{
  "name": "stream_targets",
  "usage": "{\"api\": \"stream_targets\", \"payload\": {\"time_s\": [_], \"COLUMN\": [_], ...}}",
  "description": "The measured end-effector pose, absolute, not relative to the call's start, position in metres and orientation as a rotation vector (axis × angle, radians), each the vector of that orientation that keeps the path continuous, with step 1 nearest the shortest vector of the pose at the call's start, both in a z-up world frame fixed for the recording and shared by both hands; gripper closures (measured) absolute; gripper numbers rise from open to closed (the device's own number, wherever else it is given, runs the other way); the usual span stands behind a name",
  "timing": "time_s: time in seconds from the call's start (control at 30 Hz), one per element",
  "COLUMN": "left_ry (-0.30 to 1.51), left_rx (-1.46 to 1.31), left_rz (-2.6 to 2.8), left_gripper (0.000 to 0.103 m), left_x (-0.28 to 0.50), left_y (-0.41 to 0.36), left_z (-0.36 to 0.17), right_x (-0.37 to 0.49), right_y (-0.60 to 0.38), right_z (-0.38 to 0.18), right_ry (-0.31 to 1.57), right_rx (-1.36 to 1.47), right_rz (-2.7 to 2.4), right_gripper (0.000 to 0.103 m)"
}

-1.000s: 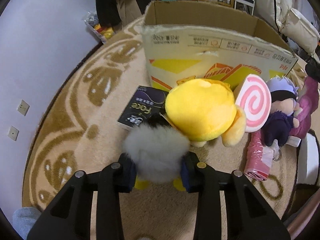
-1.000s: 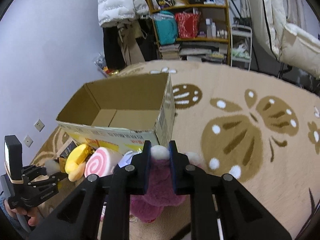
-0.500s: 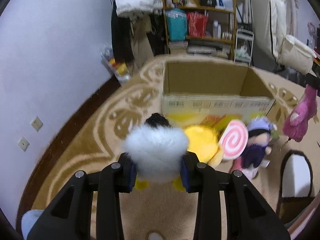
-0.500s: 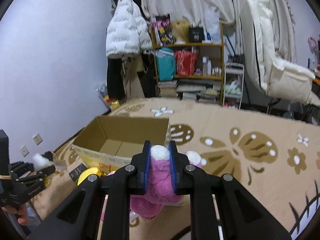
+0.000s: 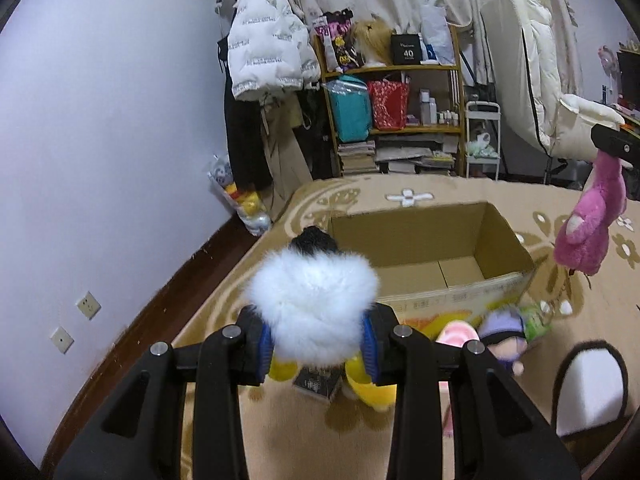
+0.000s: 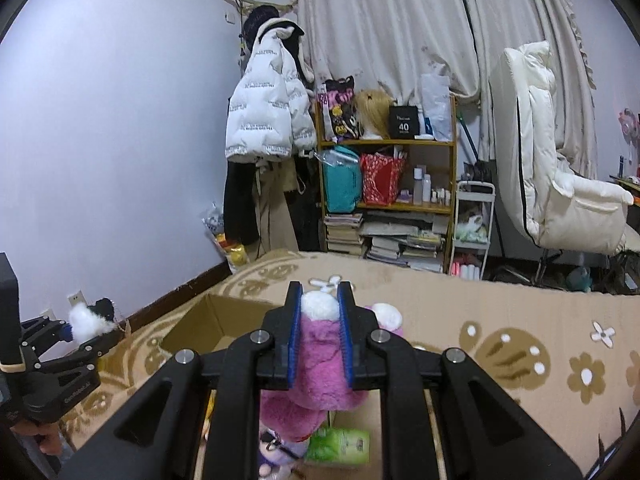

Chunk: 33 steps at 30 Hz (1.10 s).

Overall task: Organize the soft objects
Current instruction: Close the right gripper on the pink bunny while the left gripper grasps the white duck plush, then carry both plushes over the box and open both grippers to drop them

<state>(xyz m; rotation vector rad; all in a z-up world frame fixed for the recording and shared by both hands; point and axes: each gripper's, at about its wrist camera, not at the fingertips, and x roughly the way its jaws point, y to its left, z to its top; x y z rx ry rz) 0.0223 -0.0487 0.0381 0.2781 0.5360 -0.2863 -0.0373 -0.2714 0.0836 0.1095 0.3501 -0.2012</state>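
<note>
Left tongs (image 5: 316,334) tilted down, clamped on white fluffy toy (image 5: 314,308) above cardboard box's (image 5: 432,240) near-left corner; right tongs (image 6: 320,336) near level, clamped on pink plush (image 6: 320,376) hanging above the box's right side.

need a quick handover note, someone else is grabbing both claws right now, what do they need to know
Left claw: shut on the white fluffy toy, held in the air near the front left corner of the cardboard box.
Right claw: shut on the pink plush, which hangs above the carpet by the box's right side.
Box: open, and the floor that shows inside looks bare; nothing put away yet.
On the carpet in front of the box: yellow plush, pink swirl lollipop plush, purple-haired doll, green packet.
Left to do: probably drop both held toys into the box, then fetch the others.
</note>
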Motion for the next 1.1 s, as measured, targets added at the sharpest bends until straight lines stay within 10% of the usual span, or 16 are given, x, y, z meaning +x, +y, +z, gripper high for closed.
{"api": "stream_targets", "payload": {"time_s": [1.1], "left_ry": [0.651], "left_rx": [0.265], "left_rz": [-0.409], "left_gripper": [0.069], "left_x": [0.129], "left_y": [-0.11], "left_z": [-0.013], "right_x": [0.09], "right_y": [-0.269], "right_z": [0.013], "right_ry": [0.489], "right_rx": [0.071], "right_rz": [-0.057], "right_gripper": [0.085]}}
